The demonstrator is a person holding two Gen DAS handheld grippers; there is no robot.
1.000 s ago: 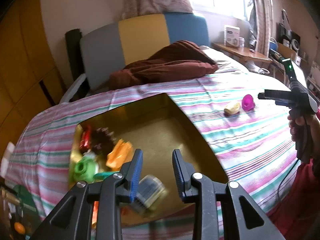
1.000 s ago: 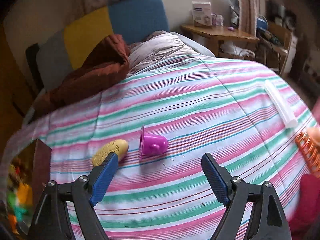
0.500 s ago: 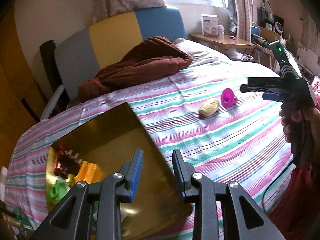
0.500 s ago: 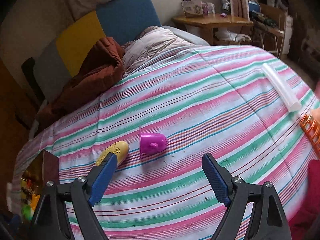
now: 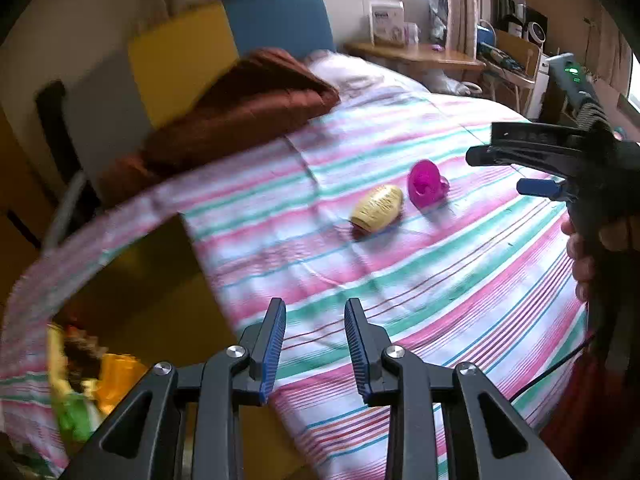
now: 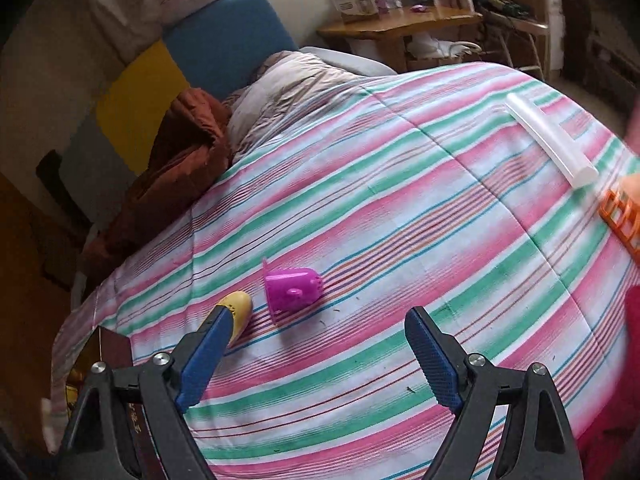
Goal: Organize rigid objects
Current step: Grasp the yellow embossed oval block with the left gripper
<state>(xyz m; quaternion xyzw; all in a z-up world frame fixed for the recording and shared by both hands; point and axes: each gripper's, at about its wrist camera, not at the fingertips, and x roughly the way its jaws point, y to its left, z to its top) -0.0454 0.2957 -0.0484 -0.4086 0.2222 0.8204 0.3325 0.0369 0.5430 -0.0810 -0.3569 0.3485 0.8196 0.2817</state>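
Swinging away from the gold box (image 5: 132, 280), the left gripper (image 5: 315, 344), narrow and empty, now hangs over the striped bedspread (image 5: 440, 280). Box holds blurred toys (image 5: 92, 380). Yellow toy (image 5: 378, 208) and pink cup (image 5: 426, 182) lie outside; right gripper (image 6: 316, 360) gapes wide, empty.

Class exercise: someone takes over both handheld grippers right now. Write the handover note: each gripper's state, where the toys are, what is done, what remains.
Left gripper: nearly shut, nothing between its fingers, above the striped bedspread beside the gold box.
Right gripper: wide open, empty, aimed at the two loose toys.
Done: several toys already lie in the box, blurred, at its near left corner.
Left: the yellow toy and the magenta cup-shaped toy lie side by side on the bedspread. A white tube and an orange grid item lie farther right; whether they belong to the job is unclear.
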